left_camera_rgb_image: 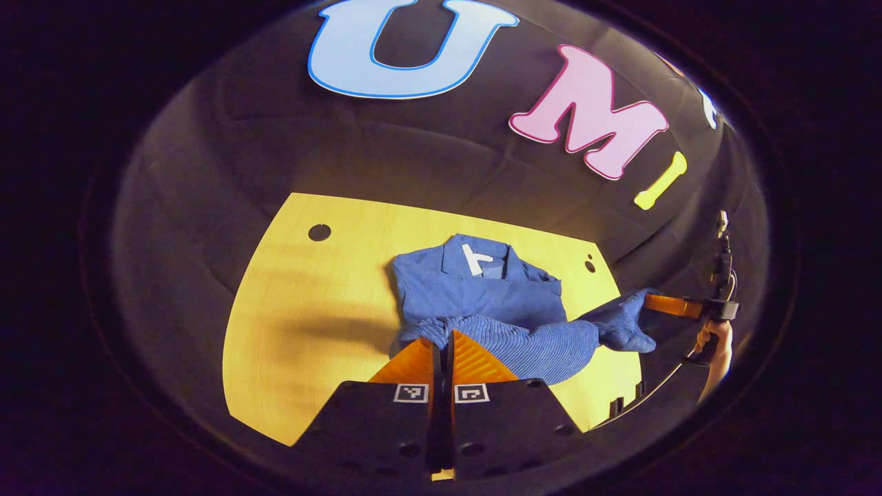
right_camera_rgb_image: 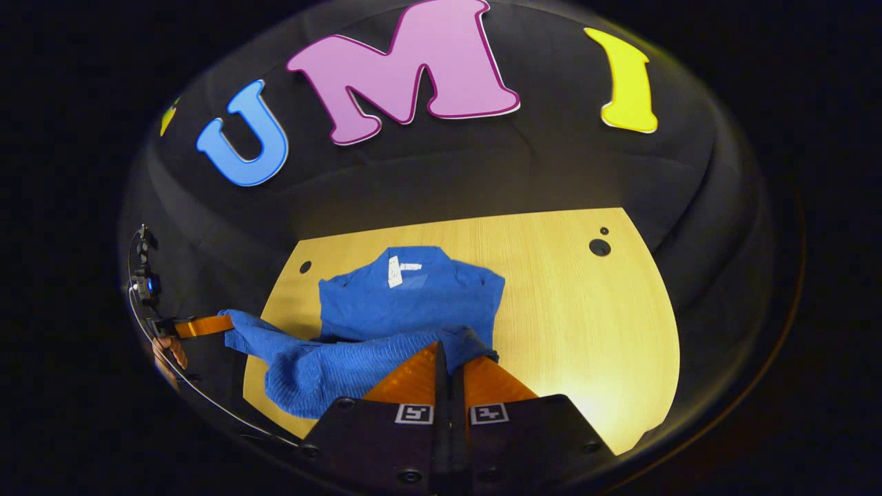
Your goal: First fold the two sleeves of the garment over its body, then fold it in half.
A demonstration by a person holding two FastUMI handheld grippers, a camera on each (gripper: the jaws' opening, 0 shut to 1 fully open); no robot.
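A staged recording booth is shown, not a lived-in room. The space is enclosed on all sides by a dark, padded-looking cloth wall [left_camera_rgb_image: 227, 158] that curves around a single light wooden tabletop [right_camera_rgb_image: 579, 310]. The tabletop is drilled with round dark holes [right_camera_rgb_image: 599, 247] near its far corners and is lit by a warm lamp glow. Square black-and-white tracking markers [left_camera_rgb_image: 411, 393] are fixed to the handheld tooling, as in a data-collection lab.
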